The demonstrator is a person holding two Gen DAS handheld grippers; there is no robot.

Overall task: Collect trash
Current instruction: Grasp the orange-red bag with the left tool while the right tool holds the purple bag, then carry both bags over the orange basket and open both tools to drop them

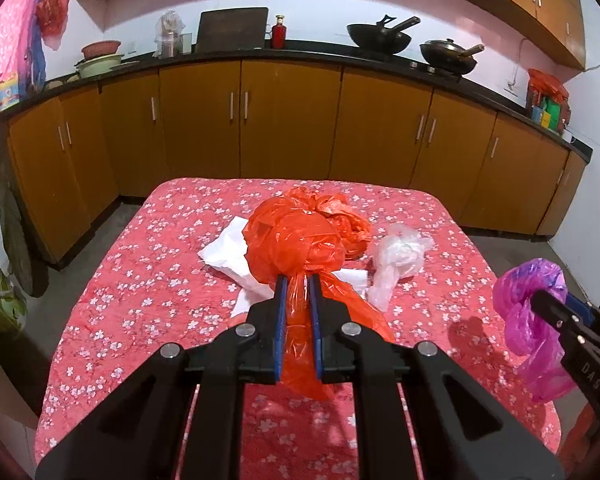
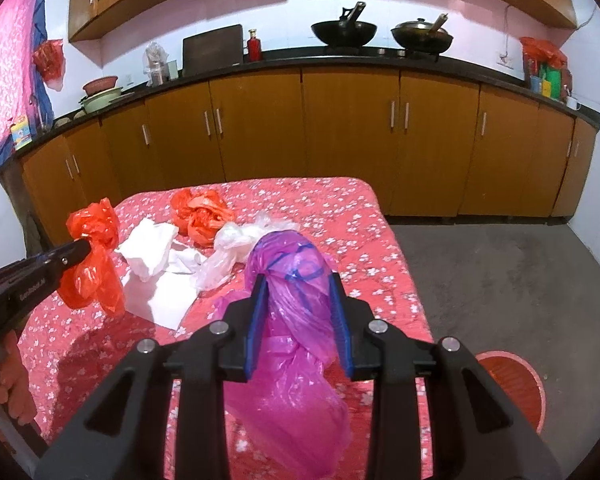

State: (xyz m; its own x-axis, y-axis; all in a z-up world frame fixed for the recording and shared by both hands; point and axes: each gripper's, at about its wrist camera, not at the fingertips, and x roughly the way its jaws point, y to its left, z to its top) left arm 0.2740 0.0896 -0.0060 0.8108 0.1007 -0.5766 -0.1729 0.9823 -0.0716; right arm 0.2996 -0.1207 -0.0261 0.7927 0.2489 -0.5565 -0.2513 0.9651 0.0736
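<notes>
Two letters, "DA", mark right gripper [image 1: 540,296].

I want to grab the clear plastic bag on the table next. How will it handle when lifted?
The clear plastic bag lies crumpled and limp, so it will probably droop and stretch rather than hold shape. It looks thin and near empty, likely very light. Its twisted tail may slip unless pinched where the film bunches.

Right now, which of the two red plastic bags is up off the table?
The red bag pinched in the left gripper's jaws hangs in the air; the other red bag lies crumpled on the flowered table.
</notes>
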